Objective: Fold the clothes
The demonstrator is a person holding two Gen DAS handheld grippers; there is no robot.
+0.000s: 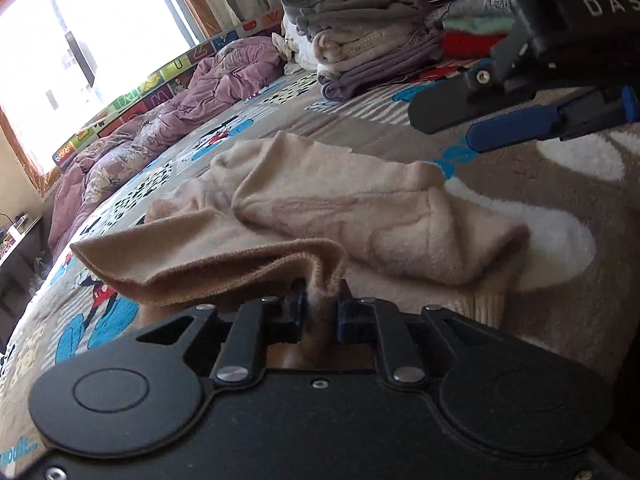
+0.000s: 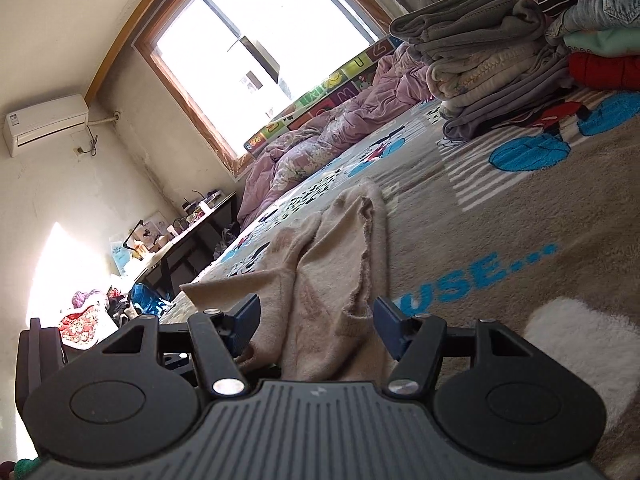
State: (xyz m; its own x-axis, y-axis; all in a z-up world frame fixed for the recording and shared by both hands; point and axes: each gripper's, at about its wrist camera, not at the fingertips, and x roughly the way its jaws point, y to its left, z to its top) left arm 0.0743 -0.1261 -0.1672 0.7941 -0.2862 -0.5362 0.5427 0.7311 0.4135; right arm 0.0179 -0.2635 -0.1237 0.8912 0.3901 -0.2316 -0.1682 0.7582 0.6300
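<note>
Jaws of the left gripper (image 1: 320,310) are clenched on a bunched edge of the beige fleece garment (image 1: 340,220), which rises in a raised fold directly above the fingertips. Jaws of the right gripper (image 2: 316,320) stand spread wide, with the garment lying between them and no pad visibly pressing on the cloth. In the left wrist view the right gripper appears at upper right, above the bedspread and clear of the garment's far end.

The garment lies partly doubled over itself on the cartoon-print bedspread (image 2: 520,220), wrinkled and long rather than squared. Behind it stands a stack of folded clothes (image 1: 372,40), and a rumpled purple quilt (image 1: 168,120) lies along the window (image 2: 248,48).

Judgement: a fold of this garment is in progress, one edge lifted. The next move calls for the spread jaws to take a second edge, so that both edges travel level and land aligned.
</note>
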